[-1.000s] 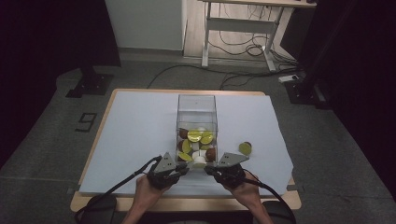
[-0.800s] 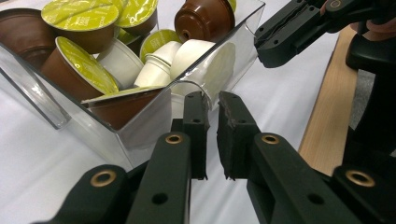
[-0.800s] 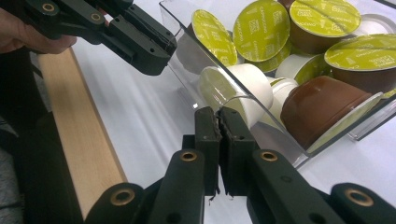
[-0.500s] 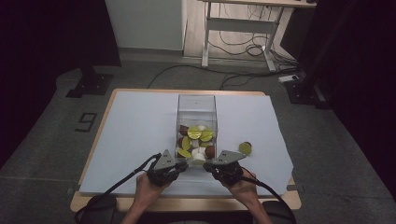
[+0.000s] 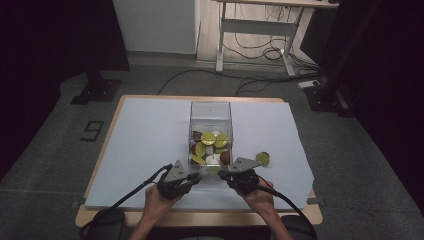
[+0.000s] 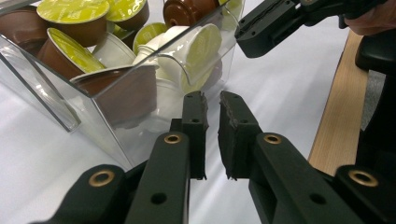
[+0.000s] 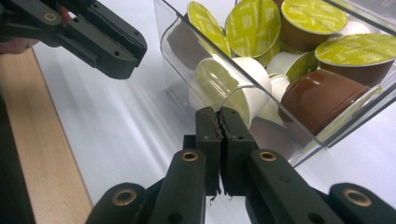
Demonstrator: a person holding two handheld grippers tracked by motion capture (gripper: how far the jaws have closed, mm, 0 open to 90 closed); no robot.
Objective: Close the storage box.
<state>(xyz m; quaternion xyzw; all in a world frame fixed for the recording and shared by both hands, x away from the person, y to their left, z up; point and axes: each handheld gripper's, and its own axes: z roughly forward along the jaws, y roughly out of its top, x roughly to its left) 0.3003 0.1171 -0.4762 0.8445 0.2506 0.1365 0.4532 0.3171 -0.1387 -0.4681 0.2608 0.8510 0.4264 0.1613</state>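
Surface: a table [image 5: 125, 150] covered with a pale sheet is seen under dim light, on a grey floor strewn with cables; a desk frame stands well beyond the table's far edge.

Landmark: a clear plastic box [image 5: 210, 131] lies near the middle of the table, its open mouth turned toward the person's edge.

Contents: coffee capsules [image 5: 210, 145] with green foil lids and brown or white bodies are piled inside the box, crowded toward its mouth.

Stray item: one green-lidded capsule [image 5: 262, 158] lies on the sheet just beside the box, off its right near corner.

Progress (judged): the work appears to be gathering capsules into the box. Most are already inside; the stray one is left outside. Whether more is intended cannot be told.

Left gripper [image 6: 212, 100]: jaws are drawn nearly together, a thin gap left between the pads, nothing held. The tips are placed just before the box's mouth, at its left near corner; whether the wall is touched cannot be told.

Right gripper [image 7: 218, 114]: jaws are pressed together, nothing pinched. The tips are set against or just short of the curved lip of the box's mouth, by a white capsule [image 7: 233, 86] lying there.

Both grippers: positioned facing each other in front of the box's mouth, apart from one another.

Remaining (judged): the stray capsule is to be picked up and placed in the box.
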